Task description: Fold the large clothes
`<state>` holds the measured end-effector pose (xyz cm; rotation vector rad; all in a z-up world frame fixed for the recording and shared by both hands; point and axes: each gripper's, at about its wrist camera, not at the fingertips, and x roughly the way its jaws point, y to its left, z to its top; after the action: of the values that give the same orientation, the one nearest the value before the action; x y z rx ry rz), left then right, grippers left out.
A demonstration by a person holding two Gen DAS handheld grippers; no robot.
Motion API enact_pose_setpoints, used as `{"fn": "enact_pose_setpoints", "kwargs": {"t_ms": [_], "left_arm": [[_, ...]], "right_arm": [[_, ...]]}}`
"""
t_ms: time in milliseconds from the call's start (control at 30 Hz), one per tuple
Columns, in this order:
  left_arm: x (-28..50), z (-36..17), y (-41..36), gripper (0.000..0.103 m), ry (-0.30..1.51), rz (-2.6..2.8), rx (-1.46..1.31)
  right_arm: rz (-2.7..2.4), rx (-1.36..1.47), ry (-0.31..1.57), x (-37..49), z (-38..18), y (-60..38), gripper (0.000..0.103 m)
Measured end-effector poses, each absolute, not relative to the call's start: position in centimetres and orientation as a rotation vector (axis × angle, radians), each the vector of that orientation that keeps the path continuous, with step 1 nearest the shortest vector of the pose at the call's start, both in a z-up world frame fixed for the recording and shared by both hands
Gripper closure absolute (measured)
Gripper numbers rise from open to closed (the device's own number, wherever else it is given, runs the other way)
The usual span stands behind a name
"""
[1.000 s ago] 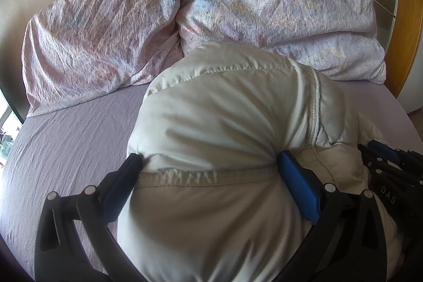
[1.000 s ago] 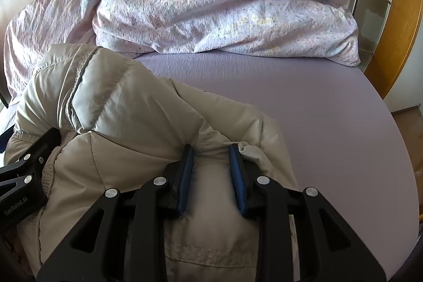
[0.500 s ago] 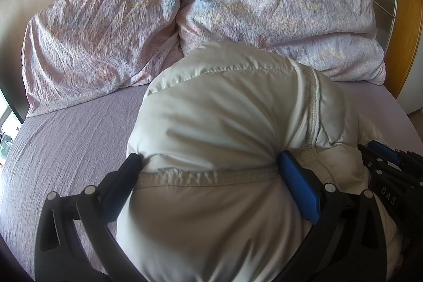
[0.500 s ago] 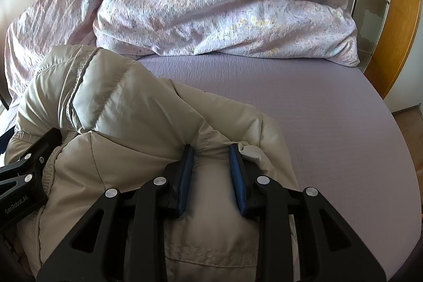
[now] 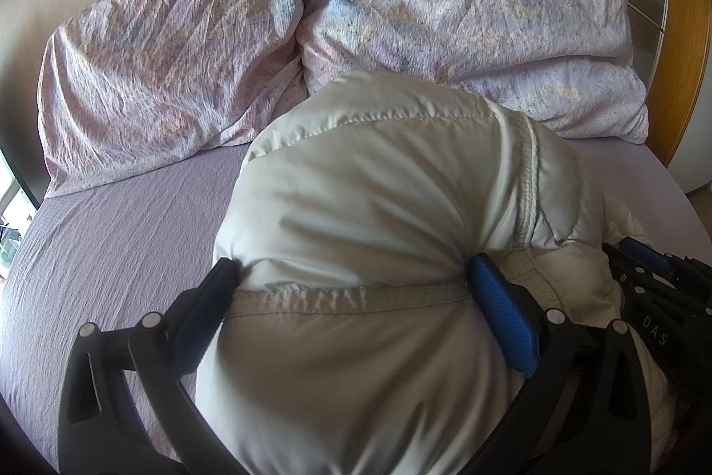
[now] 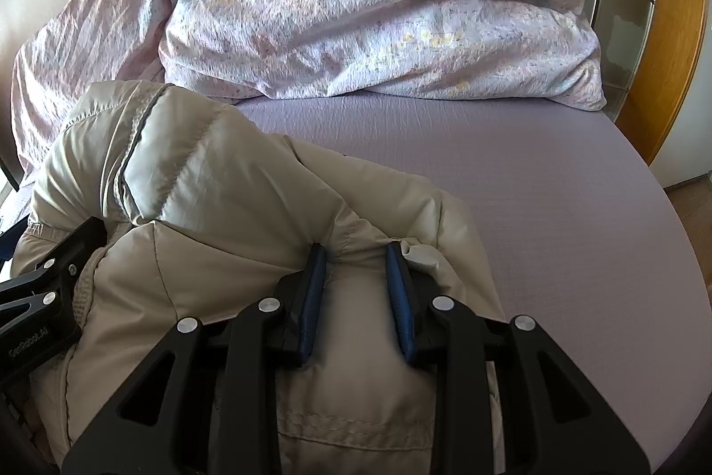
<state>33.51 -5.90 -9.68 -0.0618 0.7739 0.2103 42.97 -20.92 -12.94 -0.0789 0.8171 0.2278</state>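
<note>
Now: both hands on a puffy beige jacket, bunched on the lavender bed sheet just in front of two floral pillows. Left gripper spread wide, its blue-padded fingers squeezing a thick roll of padding at a stitched seam, with the fabric bulging up between and over them. Right gripper set much narrower, fingers pinching a smaller ridge of the same jacket nearer its right edge; the two tools close beside each other, each visible at the edge of the other's view.

Probably mid-fold, with the jacket gathered rather than flat. To do the step well: keep both pinches firm, since slick shell fabric over down slides easily. Carry the gathered bulk together, level, so the seam stays straight. Lay it over the lower part instead of dropping it, then press out trapped air before letting go. Avoid pulling the hands apart sideways, which would likely tug the narrow right-hand pinch loose. Plenty of bare sheet to the right for spreading. Layers beneath the bulge hidden, so fold alignment impossible to confirm.
</note>
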Motion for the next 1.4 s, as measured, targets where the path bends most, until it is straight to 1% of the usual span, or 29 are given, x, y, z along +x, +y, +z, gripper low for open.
{"fn": "enact_pose_setpoints", "kwargs": {"t_ms": [333,500,600,767,933,1100,1400], "left_arm": [[33.8,-9.4,-5.9,0.002,0.789,0.211,-0.060],[33.9,-8.4,-6.1,0.002,0.818,0.215,-0.019],[33.5,-7.4,-6.0,0.002,0.814,0.217,-0.017],[33.5,-6.2,-5.3,0.002,0.777,0.218,-0.024],[33.9,-7.1,-4.7,0.002,0.793,0.184,-0.058],[34.2,-8.3,-3.4,0.002,0.818,0.150,-0.144],[34.1,-9.2,-3.8,0.002,0.804,0.161,-0.110]], "right_arm": [[0.233,-0.094,0.830,43.1,-12.8,-20.8,0.073],[0.228,-0.128,0.910,43.6,-11.2,-20.5,0.072],[0.263,-0.057,0.923,43.2,-9.8,-21.7,0.064],[0.299,0.024,0.871,40.3,-9.0,-23.5,0.063],[0.294,0.059,0.885,40.0,-10.1,-23.8,0.062],[0.290,0.034,0.888,40.4,-10.9,-23.1,0.060],[0.265,0.041,0.871,40.2,-11.5,-22.9,0.060]]}}
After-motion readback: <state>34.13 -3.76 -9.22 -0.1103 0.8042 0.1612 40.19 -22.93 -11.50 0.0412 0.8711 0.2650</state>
